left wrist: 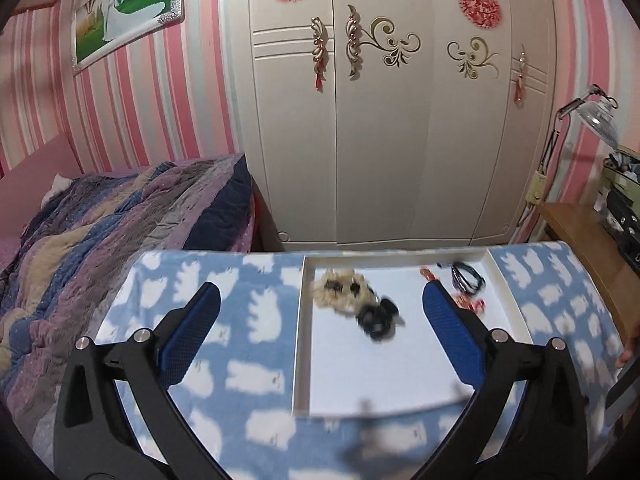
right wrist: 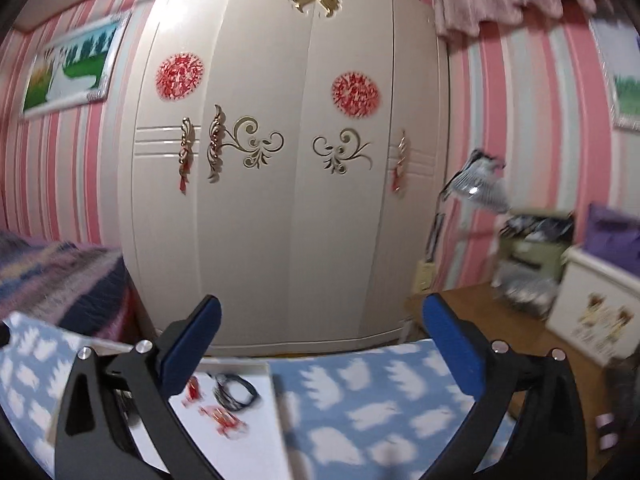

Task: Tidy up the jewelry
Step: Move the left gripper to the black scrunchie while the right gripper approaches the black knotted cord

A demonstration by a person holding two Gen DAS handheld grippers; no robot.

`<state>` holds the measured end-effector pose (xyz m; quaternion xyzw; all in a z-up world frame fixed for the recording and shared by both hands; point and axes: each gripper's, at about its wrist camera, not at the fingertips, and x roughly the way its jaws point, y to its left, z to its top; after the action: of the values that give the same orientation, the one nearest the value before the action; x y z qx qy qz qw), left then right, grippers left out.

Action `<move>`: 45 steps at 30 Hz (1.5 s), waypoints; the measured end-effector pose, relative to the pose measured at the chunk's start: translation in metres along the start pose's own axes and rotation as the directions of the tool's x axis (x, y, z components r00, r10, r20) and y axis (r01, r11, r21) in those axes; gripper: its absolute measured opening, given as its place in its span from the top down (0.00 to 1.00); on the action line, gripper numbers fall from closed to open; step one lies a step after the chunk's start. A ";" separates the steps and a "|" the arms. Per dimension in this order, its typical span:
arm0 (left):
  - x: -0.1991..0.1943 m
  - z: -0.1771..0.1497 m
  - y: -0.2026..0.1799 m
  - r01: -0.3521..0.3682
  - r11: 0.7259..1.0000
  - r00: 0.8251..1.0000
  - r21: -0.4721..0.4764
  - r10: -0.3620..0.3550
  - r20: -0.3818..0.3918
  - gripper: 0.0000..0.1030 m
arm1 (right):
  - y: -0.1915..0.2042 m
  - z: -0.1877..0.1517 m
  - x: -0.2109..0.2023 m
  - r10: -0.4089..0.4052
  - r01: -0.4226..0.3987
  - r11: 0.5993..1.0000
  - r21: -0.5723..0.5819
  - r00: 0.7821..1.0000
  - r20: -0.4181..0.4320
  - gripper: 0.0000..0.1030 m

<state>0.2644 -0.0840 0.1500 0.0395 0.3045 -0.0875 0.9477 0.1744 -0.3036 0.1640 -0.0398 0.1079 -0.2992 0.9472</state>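
A white tray [left wrist: 301, 344] lies on a blue cloth with white clouds [left wrist: 248, 280]. In it are a beige fluffy hair piece [left wrist: 340, 290], a black scrunchie [left wrist: 376, 318], a dark cord bracelet [left wrist: 466, 276] and red pieces [left wrist: 470, 304]. My left gripper [left wrist: 320, 296] is open and empty above the tray's left part. In the right wrist view the tray [right wrist: 276, 432] holds the dark cord [right wrist: 236, 392] and red pieces [right wrist: 224, 420]. My right gripper [right wrist: 320, 312] is open and empty, raised above the tray's right edge.
A white wardrobe [left wrist: 380, 120] stands behind the table. A bed with a striped quilt [left wrist: 100, 240] is at the left. A wooden desk [right wrist: 500, 320] with a lamp [right wrist: 480, 184] and boxes [right wrist: 592, 312] is at the right.
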 end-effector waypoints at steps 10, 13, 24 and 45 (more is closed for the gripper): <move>-0.034 -0.093 0.004 0.110 0.994 0.988 -0.004 -0.110 -0.104 0.03 | -0.022 -0.071 -0.048 0.040 -0.063 0.988 -0.142 0.986 -0.161 0.02; -0.033 -0.125 0.002 0.113 0.993 0.984 0.017 -0.109 -0.141 0.03 | -0.033 -0.101 -0.057 0.001 -0.040 0.981 -0.188 0.979 -0.204 0.02; 0.007 -0.206 0.018 0.147 0.986 0.933 -0.080 -0.165 -0.319 0.03 | -0.085 -0.181 -0.048 -0.030 -0.022 0.992 -0.127 0.918 -0.395 0.02; 0.026 -0.224 0.016 0.154 0.987 0.915 -0.050 -0.162 -0.370 0.18 | -0.109 -0.229 -0.001 0.086 -0.068 0.996 0.053 0.820 -0.566 0.52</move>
<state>0.1603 -0.0435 -0.0461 0.0214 0.4820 -0.1516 0.8627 0.0603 -0.3942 -0.0439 0.0697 0.3814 -0.2607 0.8842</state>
